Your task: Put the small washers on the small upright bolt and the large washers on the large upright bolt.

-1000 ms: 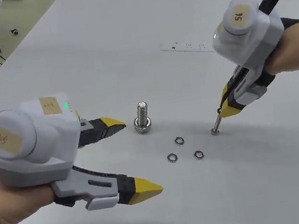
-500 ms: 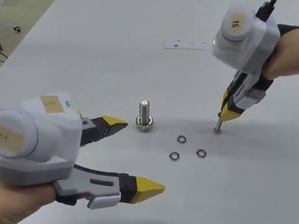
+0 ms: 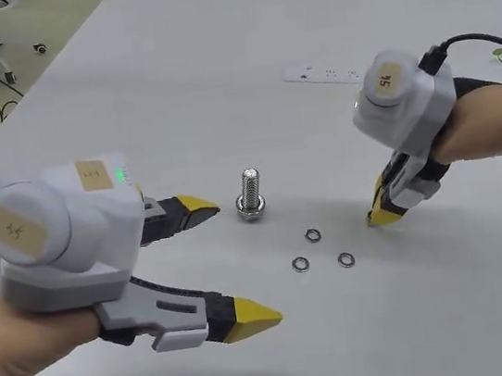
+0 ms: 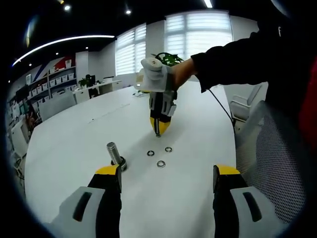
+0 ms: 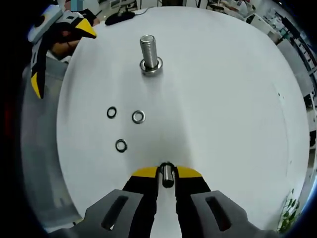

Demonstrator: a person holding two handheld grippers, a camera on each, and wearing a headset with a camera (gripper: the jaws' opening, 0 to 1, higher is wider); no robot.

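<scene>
The small bolt (image 5: 167, 175) sits clamped in the right gripper (image 3: 384, 214) at the table (image 3: 217, 80); a careless release could topple it toward the three small washers (image 3: 313, 235) nearby; the left gripper (image 3: 231, 261) hovers, jaws apart.

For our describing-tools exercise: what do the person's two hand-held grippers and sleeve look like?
Both the left gripper and right gripper have pale grey housings with a round cap bearing a tan sticker, black jaws and yellow tips. The left shows a green light; a black cable leaves the right. The sleeve is black.
</scene>
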